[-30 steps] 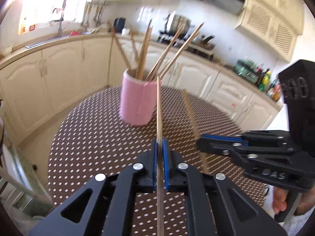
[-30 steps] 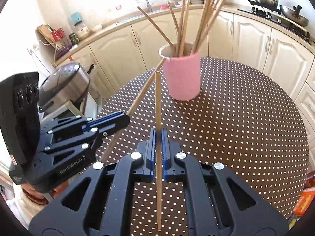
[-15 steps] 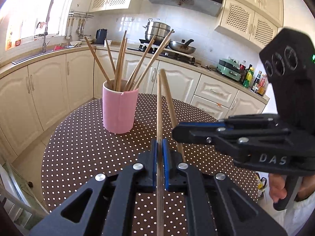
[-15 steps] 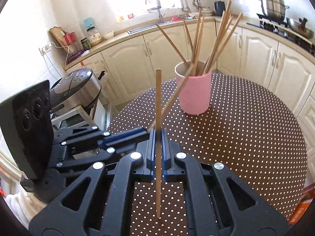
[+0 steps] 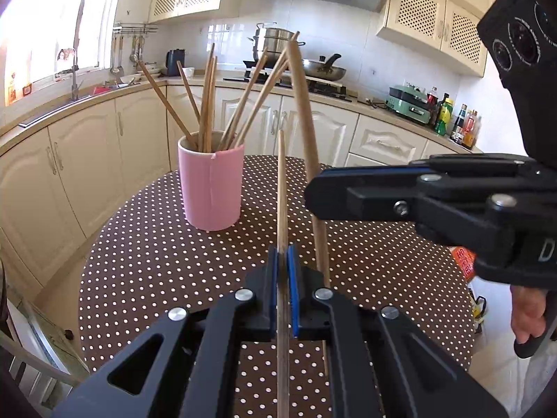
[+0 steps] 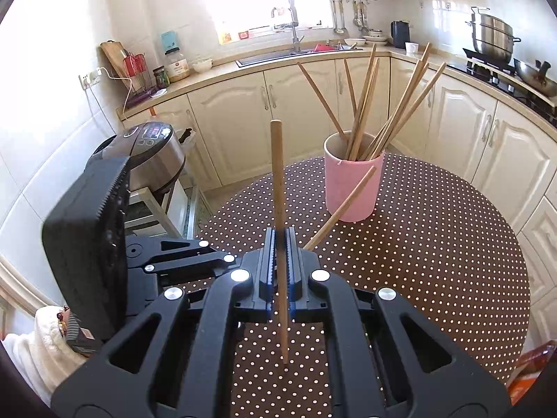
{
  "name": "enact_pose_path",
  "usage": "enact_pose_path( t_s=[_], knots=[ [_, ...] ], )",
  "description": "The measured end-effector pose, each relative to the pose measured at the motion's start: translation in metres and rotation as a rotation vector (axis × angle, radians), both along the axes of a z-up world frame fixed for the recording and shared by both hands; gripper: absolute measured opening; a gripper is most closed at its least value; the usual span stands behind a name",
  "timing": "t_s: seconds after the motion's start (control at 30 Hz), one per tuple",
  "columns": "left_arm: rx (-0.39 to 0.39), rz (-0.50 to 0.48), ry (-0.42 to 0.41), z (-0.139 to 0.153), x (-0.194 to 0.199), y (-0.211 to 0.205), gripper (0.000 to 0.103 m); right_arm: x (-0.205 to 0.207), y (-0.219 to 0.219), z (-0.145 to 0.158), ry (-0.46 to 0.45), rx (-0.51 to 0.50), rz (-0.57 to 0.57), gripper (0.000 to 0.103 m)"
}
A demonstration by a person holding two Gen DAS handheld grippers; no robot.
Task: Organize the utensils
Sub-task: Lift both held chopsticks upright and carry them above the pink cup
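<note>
Pink cup [image 5: 211,188] now farther off, each hand-held gripper clamping one chopstick [image 5: 282,188], lower ends cut off

Right hand-held gripper [image 6: 281,244] higher, beside left's.

Very little can be read here. On the black body of the right gripper [image 5: 315,196], at the right edge of the left wrist view, a single pale raised letter "D" shows; whatever follows it is cut off by the picture's edge. Just below that gripper, beside the dotted table [image 5: 156,261], an orange packet [image 5: 464,261] bears red characters too small to make out. The bottles [image 5: 452,120] on the counter behind the gripper carry labels that are only blurs of colour. The display of the rice cooker [image 6: 153,146] glows red, unreadable.
</note>
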State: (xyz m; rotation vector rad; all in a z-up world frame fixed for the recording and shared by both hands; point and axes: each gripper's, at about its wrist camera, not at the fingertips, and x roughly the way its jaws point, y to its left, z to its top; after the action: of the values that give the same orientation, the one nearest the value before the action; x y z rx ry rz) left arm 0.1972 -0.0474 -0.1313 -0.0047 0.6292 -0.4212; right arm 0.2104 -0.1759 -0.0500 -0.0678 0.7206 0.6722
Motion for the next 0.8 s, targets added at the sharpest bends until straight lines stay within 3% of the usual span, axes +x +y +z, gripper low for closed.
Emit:
enact_pose_path(
  t_s=[0.27,0.8],
  knots=[
    [-0.075,0.04,-0.064,0.011,0.008,0.015,0.006,0.007,-0.002,-0.001,-0.011,0.002,-0.045,0.006],
    [-0.284,0.165,-0.341,0.059,0.06,0.05,0.006,0.039,-0.012,0.044,-0.132,0.103,-0.09,0.006]
  ],
)
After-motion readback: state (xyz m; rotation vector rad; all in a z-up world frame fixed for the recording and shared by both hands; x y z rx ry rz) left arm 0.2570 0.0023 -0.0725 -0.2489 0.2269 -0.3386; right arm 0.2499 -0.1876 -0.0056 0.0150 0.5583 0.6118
